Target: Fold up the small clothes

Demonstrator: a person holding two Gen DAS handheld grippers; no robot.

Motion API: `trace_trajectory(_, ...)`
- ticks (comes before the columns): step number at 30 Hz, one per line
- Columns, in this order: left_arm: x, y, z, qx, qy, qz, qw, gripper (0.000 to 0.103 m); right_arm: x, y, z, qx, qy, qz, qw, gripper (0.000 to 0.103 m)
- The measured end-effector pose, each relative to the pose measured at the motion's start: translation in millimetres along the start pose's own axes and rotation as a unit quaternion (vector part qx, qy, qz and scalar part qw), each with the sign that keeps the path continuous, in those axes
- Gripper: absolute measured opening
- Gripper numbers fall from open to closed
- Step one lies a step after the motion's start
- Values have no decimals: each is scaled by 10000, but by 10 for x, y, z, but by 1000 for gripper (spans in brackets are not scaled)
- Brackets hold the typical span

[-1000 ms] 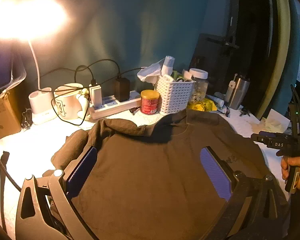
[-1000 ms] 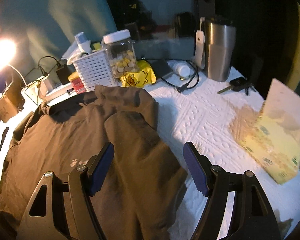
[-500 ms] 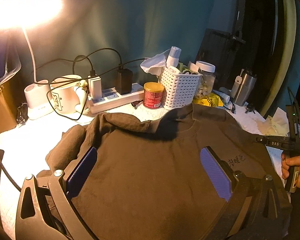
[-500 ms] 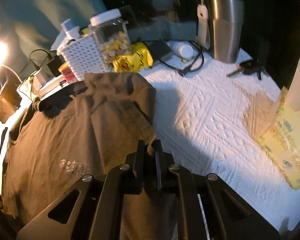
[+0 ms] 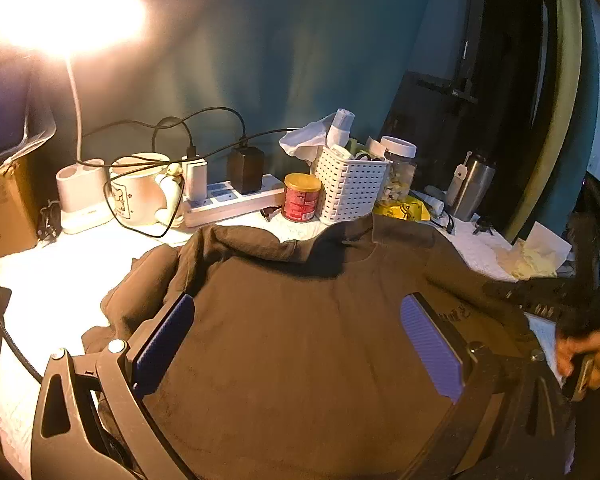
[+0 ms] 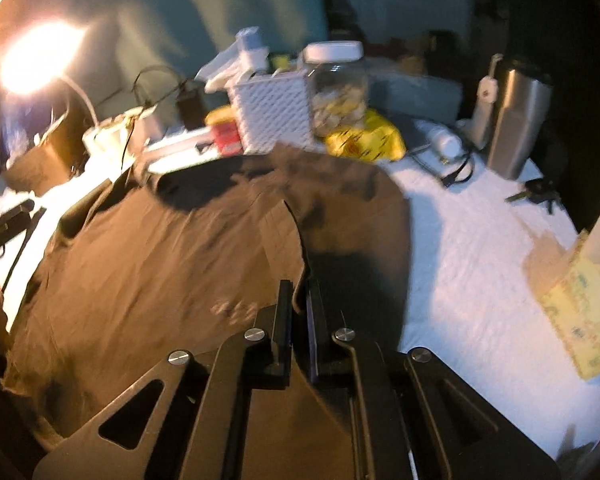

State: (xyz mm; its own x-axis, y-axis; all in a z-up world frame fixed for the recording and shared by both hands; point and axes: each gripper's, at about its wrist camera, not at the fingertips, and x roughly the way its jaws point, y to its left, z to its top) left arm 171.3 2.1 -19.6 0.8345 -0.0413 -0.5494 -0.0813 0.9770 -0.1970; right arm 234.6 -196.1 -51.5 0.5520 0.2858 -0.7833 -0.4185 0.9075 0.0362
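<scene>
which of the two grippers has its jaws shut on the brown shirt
The right gripper: its jaws pinch a fold of the brown shirt. The left gripper hangs over the shirt with jaws wide apart.

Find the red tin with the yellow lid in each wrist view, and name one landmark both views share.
Left wrist view: the red tin with the yellow lid stands centre, just left of the white lattice basket.
Right wrist view: it appears upper left of centre, blurred, again left of the basket.
Shared landmark: the white lattice basket.
</scene>
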Motion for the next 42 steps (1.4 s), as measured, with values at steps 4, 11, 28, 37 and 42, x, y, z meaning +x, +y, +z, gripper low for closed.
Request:
trace_trajectory(4, -51, 64, -50, -40, 18, -30, 10000, 102, 134, 198, -177, -26, 280, 45, 9996, 8)
trace_trajectory(11, -156, 147, -73, -80, -34, -77, 9999, 102, 25, 398, -323, -16, 327, 17, 9995, 58)
trace_trajectory(28, -348, 343, -222, -39, 9, -7, 10000, 102, -274, -59, -524, 833, 236, -524, 9949, 58)
trace_trajectory(37, -377, 589, -300, 27, 142, 278, 9995, 102, -172, 300, -687, 475, 696, -483, 9953, 58)
trace_trajectory(42, -340, 822, -283, 162, 253, 417, 9987, 102, -269, 375, -751, 558, 674, -533, 9947, 58)
